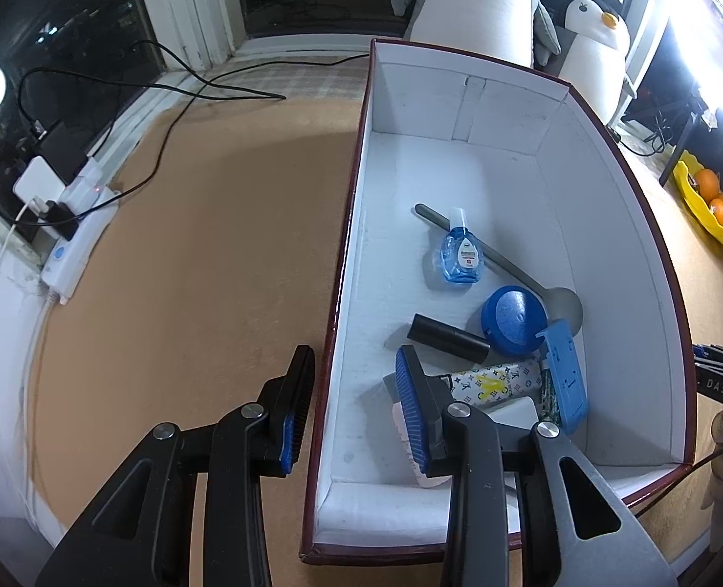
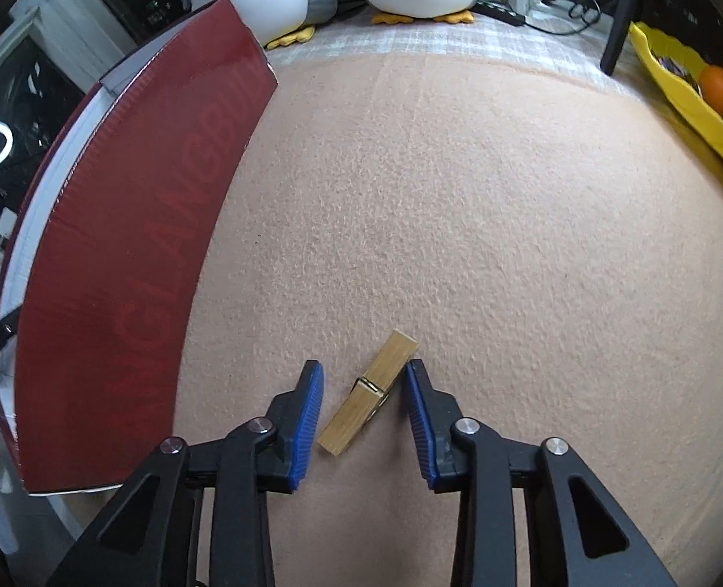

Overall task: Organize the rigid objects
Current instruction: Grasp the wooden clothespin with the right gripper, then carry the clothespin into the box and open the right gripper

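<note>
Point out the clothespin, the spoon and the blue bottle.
clothespin (image 2: 368, 394): right wrist view, metal spring at its middle.
spoon (image 1: 567, 307): left wrist view, bowl.
blue bottle (image 1: 460, 257): left wrist view, label.

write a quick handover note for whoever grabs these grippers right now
Left gripper: open, straddling the near left wall of the box, holding nothing.
Right gripper: open around the wooden clothespin on the tan mat, not yet clamped.
Done: spoon, blue bottle, blue lid, black tube and other items lie in the box.
Left: grip the clothespin and put it in the box.
</note>
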Tool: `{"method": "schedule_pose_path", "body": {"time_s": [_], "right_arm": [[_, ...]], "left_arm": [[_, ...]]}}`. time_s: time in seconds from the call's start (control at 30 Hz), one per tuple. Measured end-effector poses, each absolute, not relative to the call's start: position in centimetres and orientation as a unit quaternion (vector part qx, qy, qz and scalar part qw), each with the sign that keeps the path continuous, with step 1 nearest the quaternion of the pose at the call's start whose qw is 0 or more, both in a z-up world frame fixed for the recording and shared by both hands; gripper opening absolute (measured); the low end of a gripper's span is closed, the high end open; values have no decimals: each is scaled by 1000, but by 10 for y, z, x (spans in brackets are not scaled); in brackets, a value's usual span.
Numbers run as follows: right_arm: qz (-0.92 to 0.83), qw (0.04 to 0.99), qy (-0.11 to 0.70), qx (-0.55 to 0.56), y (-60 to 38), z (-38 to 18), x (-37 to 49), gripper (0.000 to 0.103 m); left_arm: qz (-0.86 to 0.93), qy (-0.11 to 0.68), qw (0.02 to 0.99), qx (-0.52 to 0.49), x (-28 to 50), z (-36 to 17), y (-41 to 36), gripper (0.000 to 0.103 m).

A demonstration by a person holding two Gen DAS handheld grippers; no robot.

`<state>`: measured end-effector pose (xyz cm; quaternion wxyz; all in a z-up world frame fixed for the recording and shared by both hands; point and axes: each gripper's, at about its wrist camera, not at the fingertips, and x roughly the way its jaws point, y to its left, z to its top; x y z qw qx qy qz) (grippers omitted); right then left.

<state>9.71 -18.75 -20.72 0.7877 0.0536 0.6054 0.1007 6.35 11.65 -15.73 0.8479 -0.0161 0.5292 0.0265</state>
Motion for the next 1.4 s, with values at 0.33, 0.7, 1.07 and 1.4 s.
{"method": "schedule_pose_path", "body": {"time_s": [0.33,0.7,1.07,1.4], "right_arm": [[96,794,601,13,-184,-208,95,12],[85,800,594,22,-184,-198,91,11],[87,822,563,11,-178,-173,85,11],[90,837,540,10,-169,-147,83,11]], "left_arm": [[24,524,851,-24,62,-155,116,33],[12,510,860,-28,61,-148,115,33],[4,495,868,-36,58,-142,121,33],[-1,487,873,-43,59,-140,124,33]]}}
